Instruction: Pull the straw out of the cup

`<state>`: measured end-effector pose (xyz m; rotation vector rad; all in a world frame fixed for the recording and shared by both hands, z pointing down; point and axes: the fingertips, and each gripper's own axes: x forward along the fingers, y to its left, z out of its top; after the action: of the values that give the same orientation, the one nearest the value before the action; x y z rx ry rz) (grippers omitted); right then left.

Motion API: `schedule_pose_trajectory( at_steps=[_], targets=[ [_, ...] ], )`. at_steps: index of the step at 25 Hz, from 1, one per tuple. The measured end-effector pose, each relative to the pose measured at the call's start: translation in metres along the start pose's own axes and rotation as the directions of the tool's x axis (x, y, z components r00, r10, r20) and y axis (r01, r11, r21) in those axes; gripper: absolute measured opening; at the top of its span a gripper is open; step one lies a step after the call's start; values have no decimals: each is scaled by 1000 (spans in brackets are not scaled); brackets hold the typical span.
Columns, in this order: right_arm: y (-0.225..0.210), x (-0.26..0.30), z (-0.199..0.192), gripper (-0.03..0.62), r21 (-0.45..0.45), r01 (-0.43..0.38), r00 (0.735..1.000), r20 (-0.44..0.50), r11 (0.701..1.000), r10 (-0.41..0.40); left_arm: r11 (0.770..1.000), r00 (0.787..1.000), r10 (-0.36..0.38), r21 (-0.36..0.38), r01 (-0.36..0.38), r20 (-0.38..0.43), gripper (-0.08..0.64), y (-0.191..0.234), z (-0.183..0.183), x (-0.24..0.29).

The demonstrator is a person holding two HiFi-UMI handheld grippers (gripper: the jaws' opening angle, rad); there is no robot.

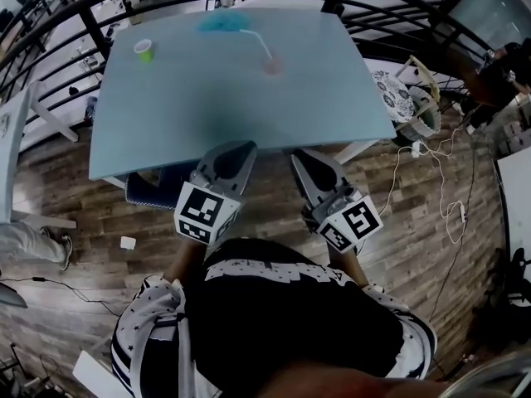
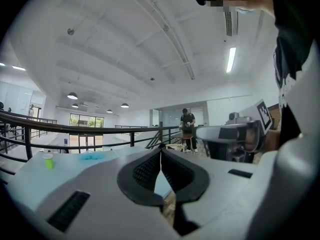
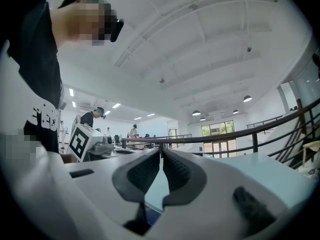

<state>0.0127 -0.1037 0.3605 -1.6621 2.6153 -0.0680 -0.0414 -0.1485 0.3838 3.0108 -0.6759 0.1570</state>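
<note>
Wood-plank floor [image 1: 99, 214] surrounds a pale blue desk [image 1: 207, 98] that fills the upper middle of the head view, with a black railing [image 2: 103, 129] curving behind its far edge. Toward the far side of the desk, a little right of centre, stands a translucent cup [image 1: 272, 65], and the straw [image 1: 255, 43] sits in it, leaning up and to the left. The straw's upper end reaches close to a crumpled blue thing [image 1: 220, 23] at the top of the frame; what that thing is cannot be told. A small green cup [image 1: 144, 50] stands well apart at the desk's upper left corner. Both tools hover at the near edge of the desk, low in the frame and far from the cup and straw. The left tool [image 1: 247, 147] points up and to the right, and its own view shows the dark ribbed pads [image 2: 146, 171] with their tips pressed together and nothing between them. The right tool [image 1: 296, 155] points up and to the left, just beside the left one. Its jaws are likewise closed tip to tip on nothing, with only the blue desk showing through the small gap lower down. Below the tools, the person's black patterned shirt [image 1: 282, 322] fills the bottom of the head view.
</note>
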Motion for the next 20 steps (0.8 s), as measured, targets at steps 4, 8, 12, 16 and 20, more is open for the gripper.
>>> schedule_pose_trajectory(
  at_steps=[4,8,12,16,20],
  targets=[
    [3,10,-4,32,-3,16,1000,-6,1000,-16,1000,1000,-10,-24,10,1,14,11,-7,-3],
    [-8,9,-4,32,-1,25,1000,-7,1000,-25,997,999,-31,-72,32,14,14,8,-6,6],
    [-17,14,-4,32,2,2,1000,0,1000,-2,998,1000,5,-70,-5,-8,14,11,-11,10],
    [-34,23,-2,31,-4,-33,999,6,999,33,996,999,48,-79,-49,-10,14,19,-9,22],
    [-52,34,2,32,-37,-82,997,5,996,82,994,997,82,-68,-83,-14,14,28,-5,41]
  ],
)
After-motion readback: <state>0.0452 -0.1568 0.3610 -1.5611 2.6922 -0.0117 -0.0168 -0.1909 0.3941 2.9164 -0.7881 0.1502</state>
